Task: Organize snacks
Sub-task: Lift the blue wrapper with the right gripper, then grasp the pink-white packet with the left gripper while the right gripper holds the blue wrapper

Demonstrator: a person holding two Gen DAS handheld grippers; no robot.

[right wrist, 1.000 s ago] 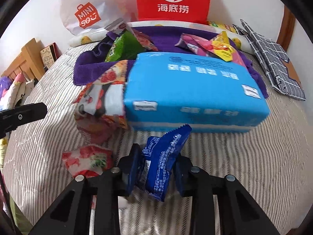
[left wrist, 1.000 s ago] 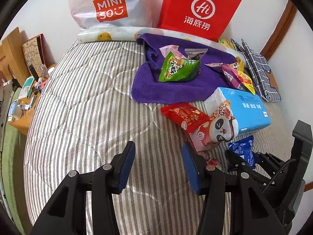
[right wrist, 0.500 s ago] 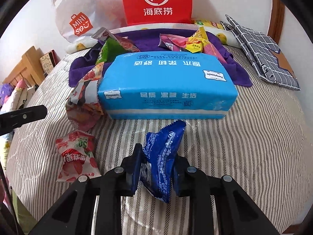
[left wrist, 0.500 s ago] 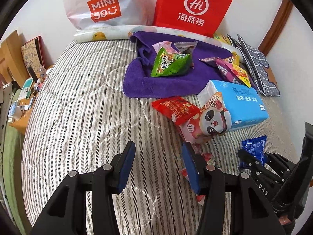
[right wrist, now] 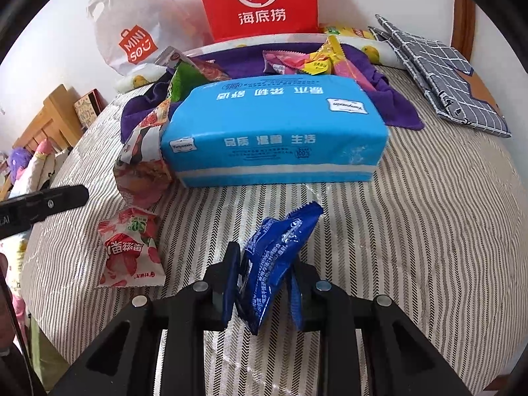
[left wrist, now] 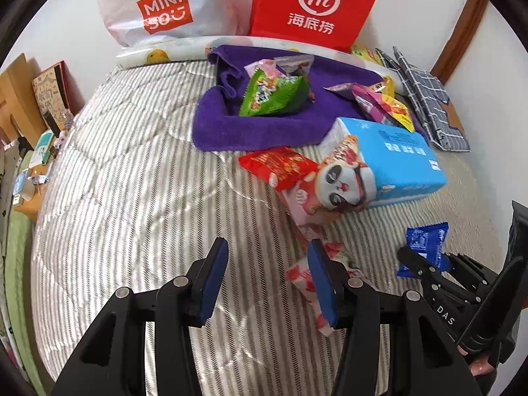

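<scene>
place: home bedroom | evidence: striped quilted bed point(left wrist: 132, 181), wooden headboard point(right wrist: 49, 122), shopping bags point(left wrist: 316, 3)

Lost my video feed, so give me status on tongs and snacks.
Right tongs just closing, clamped on blue snack packet. Left tongs open, empty. Red strawberry packet loose on bed; blue tissue pack ahead.

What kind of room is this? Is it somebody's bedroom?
Most likely a bedroom. The snacks lie on a striped quilted mattress, a rolled printed pillow sits at the wall end, and a wooden bedside shelf stands alongside.
</scene>
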